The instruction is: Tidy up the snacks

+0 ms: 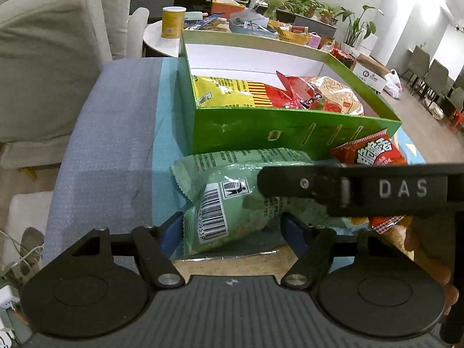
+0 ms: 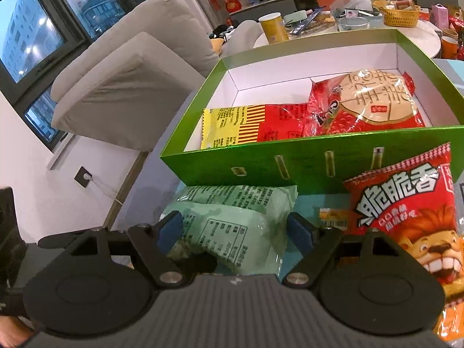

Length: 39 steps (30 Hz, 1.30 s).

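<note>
**Green packet bracketed by both grippers, ahead of the box**

Green box (image 2: 304, 168) is sitting toward the far edge of the blue-covered bench (image 1: 110, 133), already holding red and yellow packets. Pale green snack packet (image 2: 237, 223) is lying just in front of its near wall, beside a red lion packet (image 2: 406, 203). Right gripper (image 2: 236, 232) is standing fully open around the packet, pads apart from it. Left gripper (image 1: 232, 229) is straddling its barcode end; contact unclear. Judgement: light, soft, crinkly, slippery film, crushable contents; pinching gently across the middle looks best

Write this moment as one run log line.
left gripper: around green packet, grip unclear | right gripper: open | green box: two packets inside
</note>
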Tool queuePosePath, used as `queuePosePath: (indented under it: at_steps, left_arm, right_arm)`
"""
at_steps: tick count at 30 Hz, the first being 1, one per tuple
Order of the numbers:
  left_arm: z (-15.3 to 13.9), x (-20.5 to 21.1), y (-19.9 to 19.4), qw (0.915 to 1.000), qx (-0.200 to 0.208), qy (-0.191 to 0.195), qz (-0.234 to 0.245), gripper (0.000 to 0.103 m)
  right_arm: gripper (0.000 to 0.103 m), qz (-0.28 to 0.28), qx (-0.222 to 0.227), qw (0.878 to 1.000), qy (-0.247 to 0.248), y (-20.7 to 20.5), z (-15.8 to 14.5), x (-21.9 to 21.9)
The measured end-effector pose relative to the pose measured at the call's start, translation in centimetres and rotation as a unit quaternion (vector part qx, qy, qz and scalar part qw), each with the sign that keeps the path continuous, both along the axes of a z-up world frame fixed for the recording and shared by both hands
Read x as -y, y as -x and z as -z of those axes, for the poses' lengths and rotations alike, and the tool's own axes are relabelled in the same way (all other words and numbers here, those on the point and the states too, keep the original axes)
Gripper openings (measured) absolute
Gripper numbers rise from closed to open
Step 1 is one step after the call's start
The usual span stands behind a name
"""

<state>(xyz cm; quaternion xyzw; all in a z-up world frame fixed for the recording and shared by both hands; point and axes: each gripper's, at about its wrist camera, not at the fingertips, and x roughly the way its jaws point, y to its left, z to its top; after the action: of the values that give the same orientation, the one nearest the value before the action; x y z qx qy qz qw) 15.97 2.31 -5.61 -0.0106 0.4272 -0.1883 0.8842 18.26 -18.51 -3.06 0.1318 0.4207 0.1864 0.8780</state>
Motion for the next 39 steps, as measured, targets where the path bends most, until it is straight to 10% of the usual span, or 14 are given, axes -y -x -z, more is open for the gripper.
queuePosePath:
  at_steps: [17, 39]
  left_arm:
    - [0.0, 1.1, 0.3, 0.9994, 0.010, -0.032, 0.005, 0.060]
    - [-9.2, 5.3, 3.3, 0.9879, 0.142, -0.051, 0.033, 0.056]
  right_arm:
    - [0.077, -0.005, -0.012, 1.000, -0.027, -0.6, 0.5, -0.4]
    - [0.072, 0.034, 0.115, 0.991, -0.052, 2.8, -7.6, 3.1]
